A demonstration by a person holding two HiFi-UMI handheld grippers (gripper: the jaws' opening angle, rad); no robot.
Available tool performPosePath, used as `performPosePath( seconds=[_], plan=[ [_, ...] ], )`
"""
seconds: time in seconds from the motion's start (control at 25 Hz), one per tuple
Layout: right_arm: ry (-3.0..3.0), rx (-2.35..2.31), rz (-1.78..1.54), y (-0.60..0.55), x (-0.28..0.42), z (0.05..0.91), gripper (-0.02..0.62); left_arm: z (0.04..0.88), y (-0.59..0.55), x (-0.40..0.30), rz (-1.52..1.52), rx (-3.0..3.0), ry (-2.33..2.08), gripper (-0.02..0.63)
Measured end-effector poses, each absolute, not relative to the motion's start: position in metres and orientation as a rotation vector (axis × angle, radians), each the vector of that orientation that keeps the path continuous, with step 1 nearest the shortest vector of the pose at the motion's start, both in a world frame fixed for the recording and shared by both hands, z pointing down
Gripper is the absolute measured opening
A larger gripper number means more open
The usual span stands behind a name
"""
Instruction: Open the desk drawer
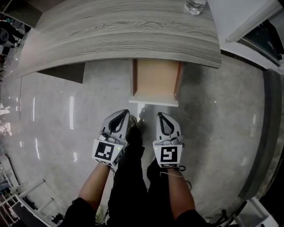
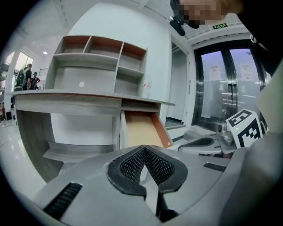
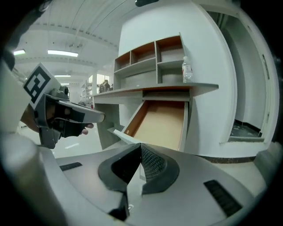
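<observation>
The desk (image 1: 124,31) has a pale striped wood top. Its drawer (image 1: 155,82) stands pulled out toward me, light wood inside, with a white front panel (image 1: 155,102) and nothing in it. It also shows in the left gripper view as the drawer (image 2: 140,129) and in the right gripper view as the drawer (image 3: 161,123). My left gripper (image 1: 125,114) and right gripper (image 1: 160,115) hover side by side just short of the front panel, apart from it. Both are shut and hold nothing, as the left gripper (image 2: 144,148) and right gripper (image 3: 140,145) show up close.
A clear water bottle (image 1: 194,5) stands on the desk's right end, below a cubby shelf (image 2: 101,57). White wall curves behind the desk. Glass doors (image 2: 221,88) lie to the right. My dark trouser legs (image 1: 133,177) are below the grippers on glossy grey floor (image 1: 53,119).
</observation>
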State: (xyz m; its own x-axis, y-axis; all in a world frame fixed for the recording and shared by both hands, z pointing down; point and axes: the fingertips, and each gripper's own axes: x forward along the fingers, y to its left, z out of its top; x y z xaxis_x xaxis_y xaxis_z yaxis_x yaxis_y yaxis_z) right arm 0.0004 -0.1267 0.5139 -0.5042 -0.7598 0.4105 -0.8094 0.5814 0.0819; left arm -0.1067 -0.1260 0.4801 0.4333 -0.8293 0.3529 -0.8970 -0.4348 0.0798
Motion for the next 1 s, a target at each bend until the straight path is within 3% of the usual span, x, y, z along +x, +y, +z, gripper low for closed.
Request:
performPosePath(
  seconds=[0.52,1.0],
  plan=[
    [-2.439,1.295,0.209,-0.077,0.025,0.368,0.006,0.367,-0.064,-0.057,0.335,2.378,-1.489,0.005],
    [-2.473,1.33,0.259,-0.038,0.037,0.32,0.006,0.323,-0.02,-0.044,0.338,2.354,-1.485,0.005]
  ],
)
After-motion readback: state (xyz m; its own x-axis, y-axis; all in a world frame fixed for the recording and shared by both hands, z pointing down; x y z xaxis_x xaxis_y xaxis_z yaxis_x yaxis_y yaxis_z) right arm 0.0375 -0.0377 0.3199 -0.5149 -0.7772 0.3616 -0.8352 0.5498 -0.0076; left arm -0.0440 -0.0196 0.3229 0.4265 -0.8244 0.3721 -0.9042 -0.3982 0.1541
